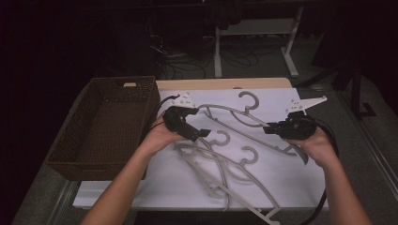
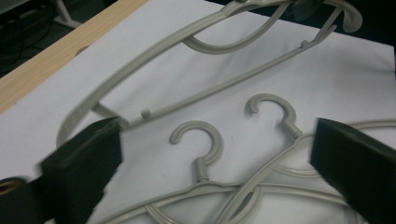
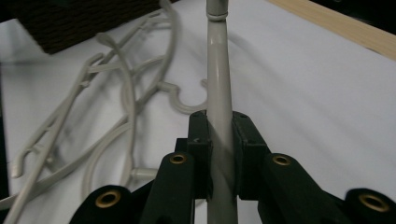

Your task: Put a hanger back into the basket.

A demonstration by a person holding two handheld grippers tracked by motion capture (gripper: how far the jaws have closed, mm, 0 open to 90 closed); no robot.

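Nearest the person, at the front edge of the white sheet [image 1: 178, 183] that covers the tabletop [image 1: 225, 84], two grey plastic hangers [image 1: 225, 166] lie flat and crossed over each other, their arms tangled and their hooks turned toward the middle of the sheet. In the left gripper view both hooks [image 2: 198, 140] show side by side just ahead of the jaws, resting on the sheet and touching neither jaw.

Above them, the left tongs [image 1: 202, 133] hang over the sheet with the jaws spread wide and nothing between them; they point toward the nearer hanger's hook.

Across from them, the right tongs [image 1: 268, 129] are pressed together on a third hanger [image 1: 225, 114]. The right gripper view shows the two pads clamping one grey arm [image 3: 219, 116] of that hanger, which runs straight out between the jaws. This held hanger stretches across the middle of the sheet from the right hand [image 1: 319, 145] toward the left tongs, its hook [image 1: 248, 101] pointing to the far side.

Farther to the left, a dark woven basket [image 1: 75, 131] stands at the sheet's left edge, beside the left hand [image 1: 157, 138].
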